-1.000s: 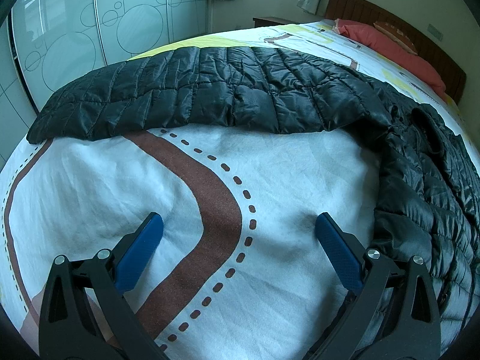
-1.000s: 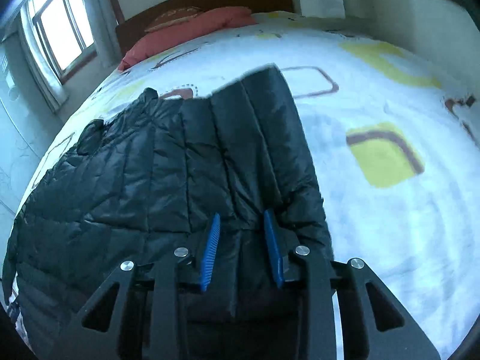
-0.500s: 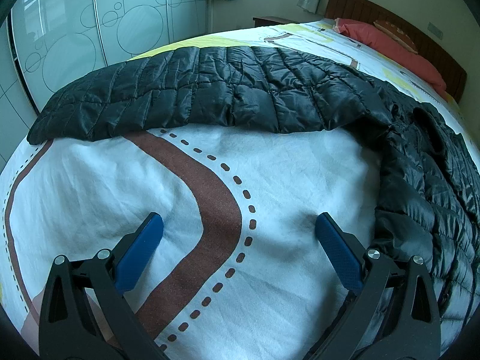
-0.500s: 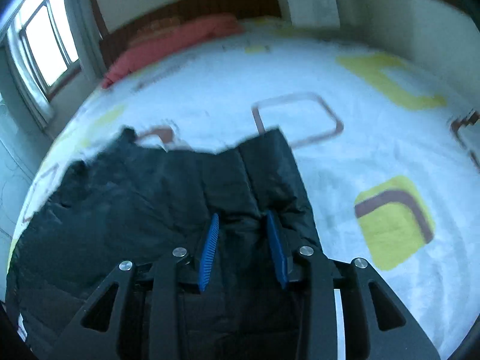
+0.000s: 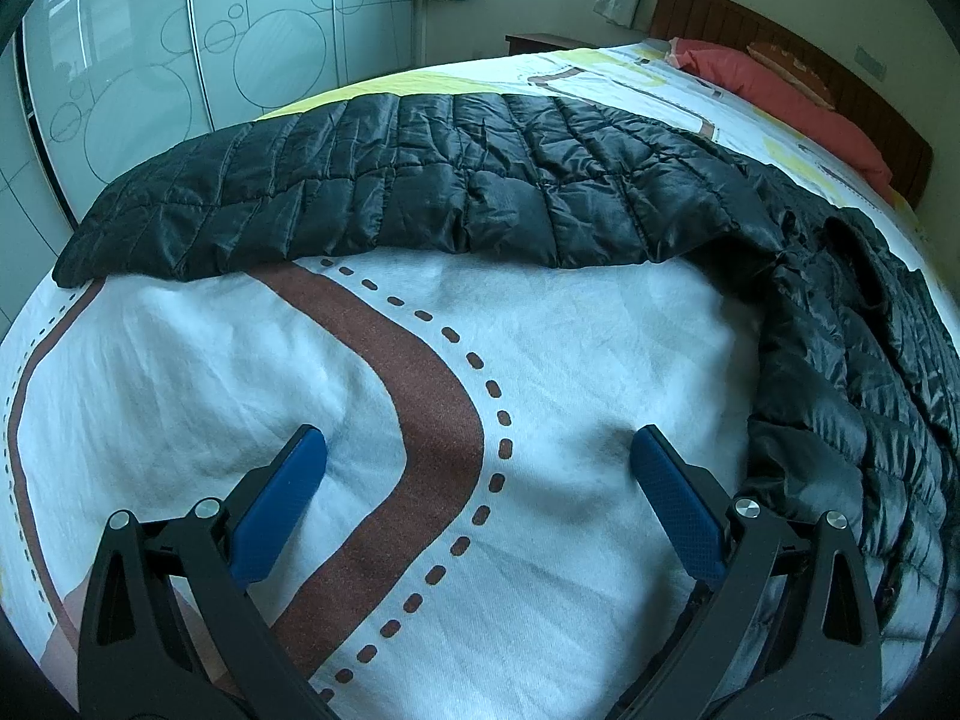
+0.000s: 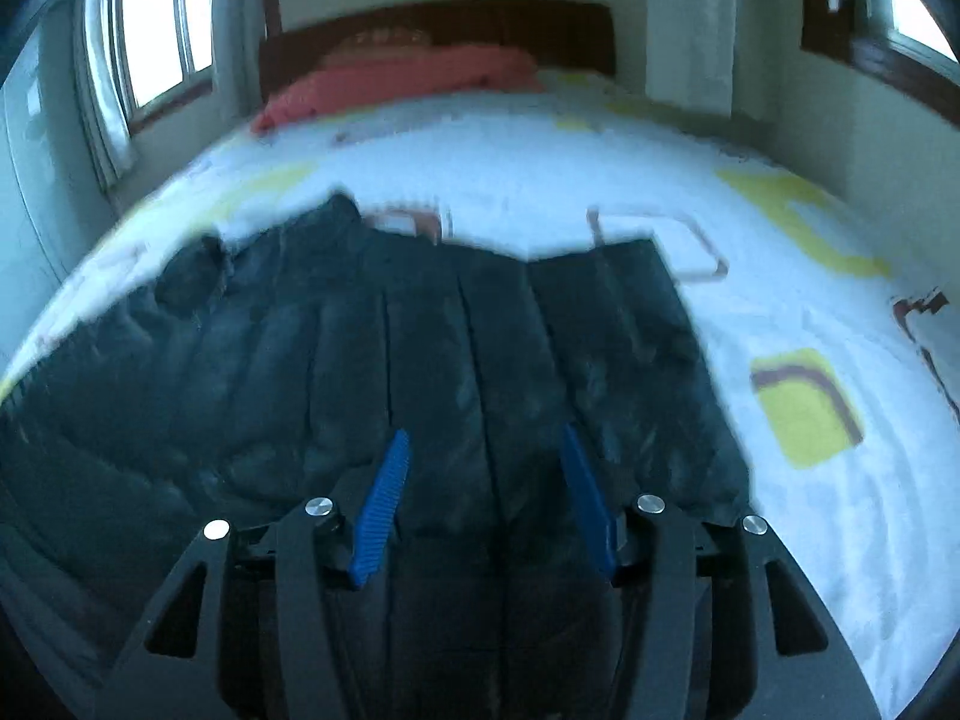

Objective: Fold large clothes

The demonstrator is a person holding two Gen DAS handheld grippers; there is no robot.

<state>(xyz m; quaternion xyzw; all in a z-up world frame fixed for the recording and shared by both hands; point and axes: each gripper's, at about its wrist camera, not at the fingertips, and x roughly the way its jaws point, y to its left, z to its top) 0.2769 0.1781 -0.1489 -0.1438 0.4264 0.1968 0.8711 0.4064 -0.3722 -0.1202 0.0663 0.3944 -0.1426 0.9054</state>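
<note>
while both grippers gape, jacket (image 6: pixel 480 348) lies under right gripper (image 6: pixel 485 462).

Daylight came from the windows (image 6: pixel 150 54) at the head of the room, soft and cool, with faint shadows on the bedsheet (image 5: pixel 540 360) under the jacket (image 5: pixel 420 180) edge. The left wrist view was sharp; the right wrist view was smeared by motion blur, its window panes blown out. Both frames bulged fisheye-fashion, with dark vignetted corners.

A black quilted puffer jacket (image 5: pixel 480 180) lies spread flat, one sleeve stretched out sideways.
</note>
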